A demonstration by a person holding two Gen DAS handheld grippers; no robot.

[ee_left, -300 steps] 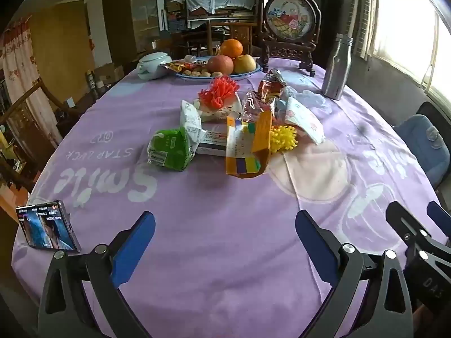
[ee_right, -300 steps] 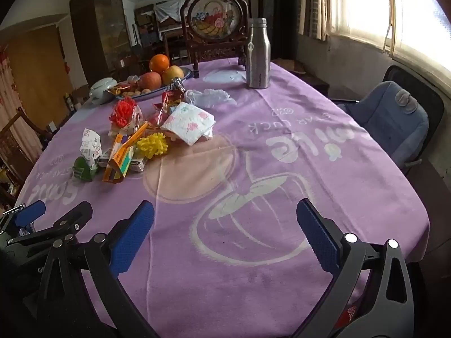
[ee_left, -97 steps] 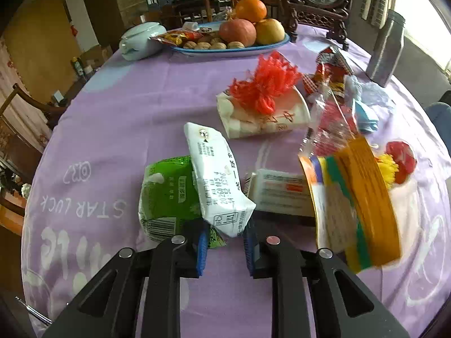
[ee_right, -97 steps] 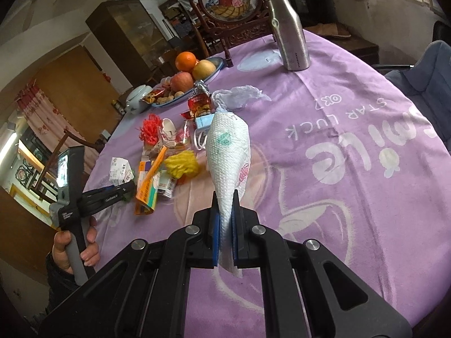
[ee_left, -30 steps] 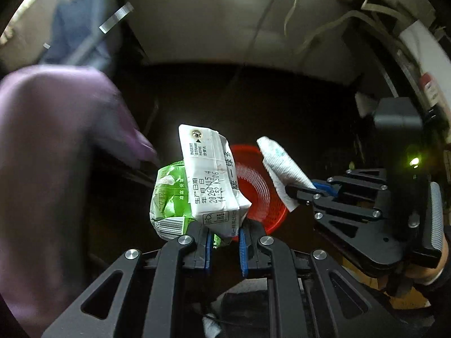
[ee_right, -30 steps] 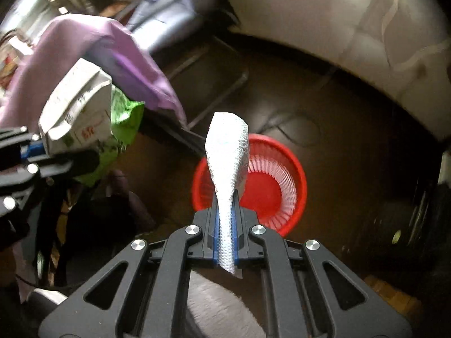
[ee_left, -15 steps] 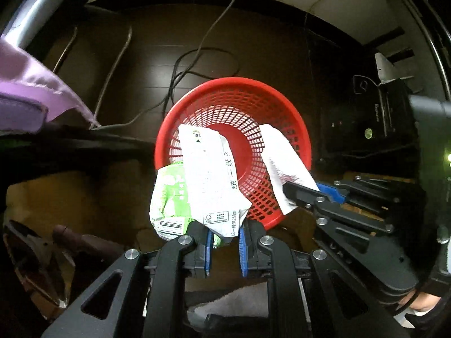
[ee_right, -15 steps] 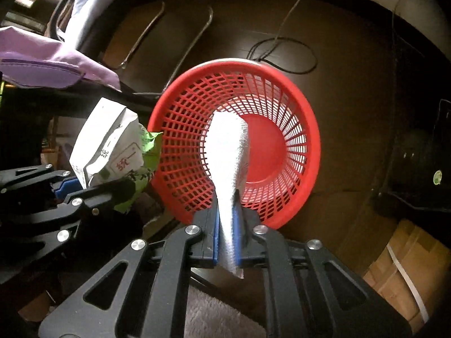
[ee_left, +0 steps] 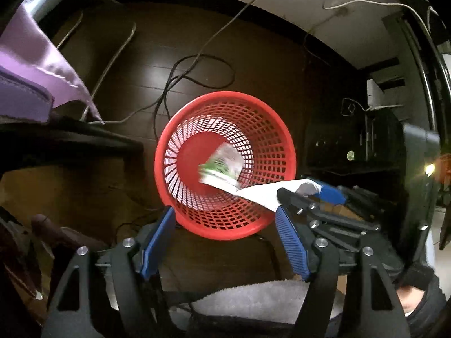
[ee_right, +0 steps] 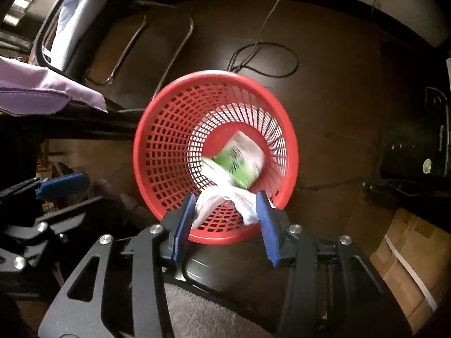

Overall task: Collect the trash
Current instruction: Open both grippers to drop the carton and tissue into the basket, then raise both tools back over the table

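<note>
While both the left hand-held gripper [ee_left: 225,243] and right hand-held gripper [ee_right: 225,226] gape empty, the green-and-white wrapper [ee_right: 239,160] and white napkin [ee_right: 225,200] drop into the red mesh basket [ee_right: 157,140]; any trash elsewhere is out of view.

I see 2 dim, fisheye-bent views with black corners. The dark floor [ee_left: 214,42] shows soft glare; the green-and-white packet [ee_right: 239,160] in the red basket [ee_right: 157,129] is motion-blurred.

green-white packet [ee_right: 236,160] motion-blurred, print unreadable, white wrapper [ee_right: 225,200] smeared, purple cloth [ee_left: 33,64] cut by frame edge
</note>
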